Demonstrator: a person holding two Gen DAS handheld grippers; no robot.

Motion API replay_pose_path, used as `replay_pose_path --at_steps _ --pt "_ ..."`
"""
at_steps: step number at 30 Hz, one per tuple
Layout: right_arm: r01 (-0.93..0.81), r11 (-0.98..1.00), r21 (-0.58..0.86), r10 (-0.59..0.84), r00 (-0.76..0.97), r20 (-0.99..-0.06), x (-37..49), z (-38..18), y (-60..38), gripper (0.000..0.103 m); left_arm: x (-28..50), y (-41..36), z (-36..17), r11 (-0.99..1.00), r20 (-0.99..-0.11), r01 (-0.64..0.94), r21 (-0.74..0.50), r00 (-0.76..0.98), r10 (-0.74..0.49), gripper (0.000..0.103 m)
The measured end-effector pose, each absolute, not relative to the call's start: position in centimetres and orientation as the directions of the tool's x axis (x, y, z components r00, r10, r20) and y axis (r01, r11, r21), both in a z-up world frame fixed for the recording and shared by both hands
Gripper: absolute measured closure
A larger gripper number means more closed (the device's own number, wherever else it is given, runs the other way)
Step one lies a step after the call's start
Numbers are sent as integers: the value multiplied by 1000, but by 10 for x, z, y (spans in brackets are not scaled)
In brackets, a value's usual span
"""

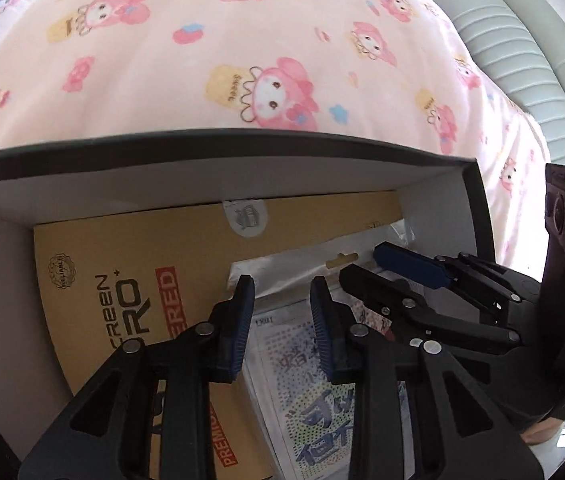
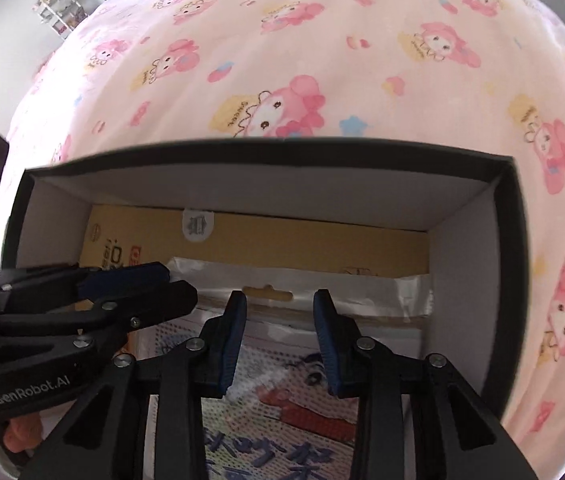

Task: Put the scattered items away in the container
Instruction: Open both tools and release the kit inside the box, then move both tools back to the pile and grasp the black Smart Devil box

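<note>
A black-rimmed box [image 1: 218,148] [image 2: 266,152] with white inner walls lies on the pink sheet. Flat on its floor is a yellow screen-protector pack [image 1: 130,248] [image 2: 282,240]. On top of that lies a clear bag holding a printed cartoon card [image 1: 282,344] [image 2: 282,392]. Both grippers point down into the box over the bag. My left gripper [image 1: 282,292] [image 2: 138,292] stands open, a gap between its blue pads [image 1: 242,320]. To its right my right gripper [image 2: 280,304] [image 1: 402,276] is open too. Neither pinches anything that I can see.
The box rests on a bed sheet [image 1: 242,40] [image 2: 322,40] printed with pink cartoon rabbits. A ribbed grey headboard or cushion [image 1: 514,40] runs along the upper right of the left wrist view. A small shelf [image 2: 58,4] stands far off by a wall.
</note>
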State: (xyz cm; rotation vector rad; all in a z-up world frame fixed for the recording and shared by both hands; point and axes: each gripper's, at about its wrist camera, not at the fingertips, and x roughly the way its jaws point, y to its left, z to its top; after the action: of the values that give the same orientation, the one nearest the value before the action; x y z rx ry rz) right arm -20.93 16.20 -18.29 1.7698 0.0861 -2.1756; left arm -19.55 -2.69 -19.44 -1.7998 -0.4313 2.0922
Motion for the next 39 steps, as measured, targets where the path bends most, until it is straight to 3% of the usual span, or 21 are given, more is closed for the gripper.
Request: replay_pose_path --at_steps 6,11,15,19,22,25,32,39 --pt "290 -944 158 -232 -241 -943 -189 -160 163 72 -179 -51 -176 -916 -894 2 -402 -215 392 75" --pt "291 -940 178 -252 -240 -938 -154 -145 172 72 -174 -40 -197 -906 -900 16 -423 -124 418 75" --pt "286 -943 171 -235 -207 -950 -144 -157 170 71 -175 -35 -195 -909 -902 -11 -417 -116 415 63" --pt "266 -949 170 -227 -202 -953 -139 -155 175 72 -172 -42 -185 -906 -899 -3 -423 -129 420 61" --pt "253 -956 146 -213 -262 -941 -132 -133 180 70 -154 -54 -149 -912 -881 -35 -408 -248 404 61" --pt "241 -961 133 -209 -328 -921 -120 -104 182 61 -125 -57 -108 -931 -854 -96 -352 -375 361 60" --pt "338 -932 129 -278 -441 -854 -78 -30 166 58 -58 -67 -29 -942 -762 -121 -312 -560 325 52" --pt "501 -857 121 -376 -448 -811 -60 -12 92 58 -26 -112 -10 -945 -721 -38 -325 -637 274 51"
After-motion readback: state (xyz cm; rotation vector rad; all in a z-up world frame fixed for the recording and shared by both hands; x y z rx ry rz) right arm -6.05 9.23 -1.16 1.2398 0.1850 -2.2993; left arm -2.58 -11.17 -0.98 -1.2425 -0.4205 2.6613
